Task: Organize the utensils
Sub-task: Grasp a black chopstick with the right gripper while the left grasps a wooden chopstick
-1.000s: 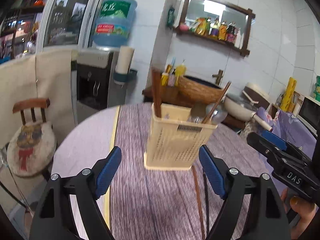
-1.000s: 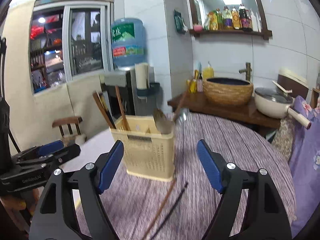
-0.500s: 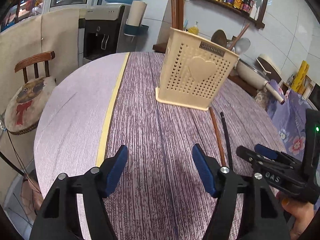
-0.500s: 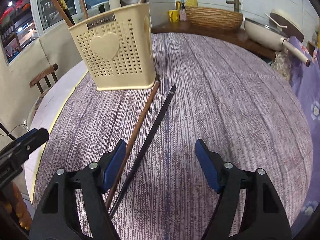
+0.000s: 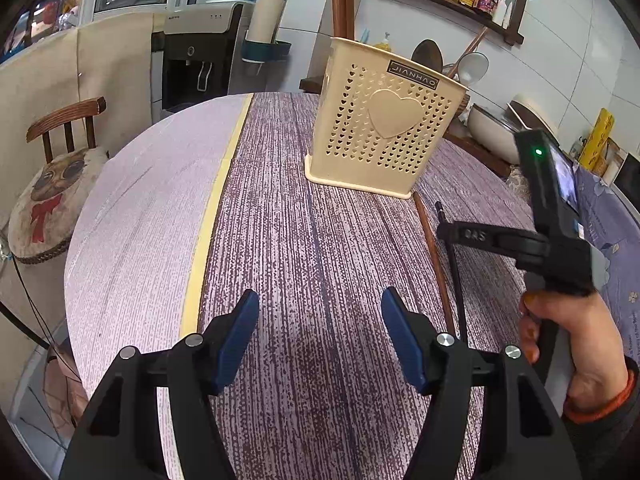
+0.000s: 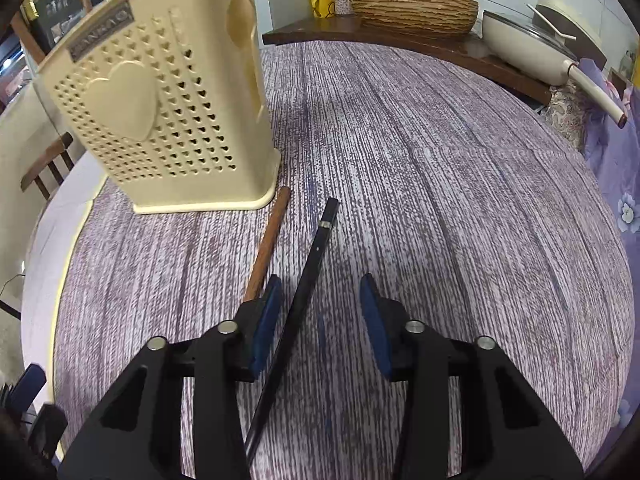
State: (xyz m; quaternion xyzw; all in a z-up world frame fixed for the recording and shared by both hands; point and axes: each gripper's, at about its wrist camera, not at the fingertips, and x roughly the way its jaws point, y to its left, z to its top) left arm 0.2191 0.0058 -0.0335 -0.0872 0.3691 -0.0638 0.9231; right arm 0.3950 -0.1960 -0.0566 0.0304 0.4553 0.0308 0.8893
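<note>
The right gripper [image 6: 320,312] fingers are closing around the black chopstick [image 6: 308,276], not yet pressing; thin, stiff, slippery; best pinched mid-shaft; its tip points toward one o'clock; left gripper [image 5: 320,336] gapes empty.

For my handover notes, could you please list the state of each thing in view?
Utensil basket: upright on table, utensils inside.
Black chopstick: flat on table, between right claw's pads.
Brown chopstick: flat, outside that claw.
Right claw: closing, not yet gripping.
Left claw: open, empty.
</note>
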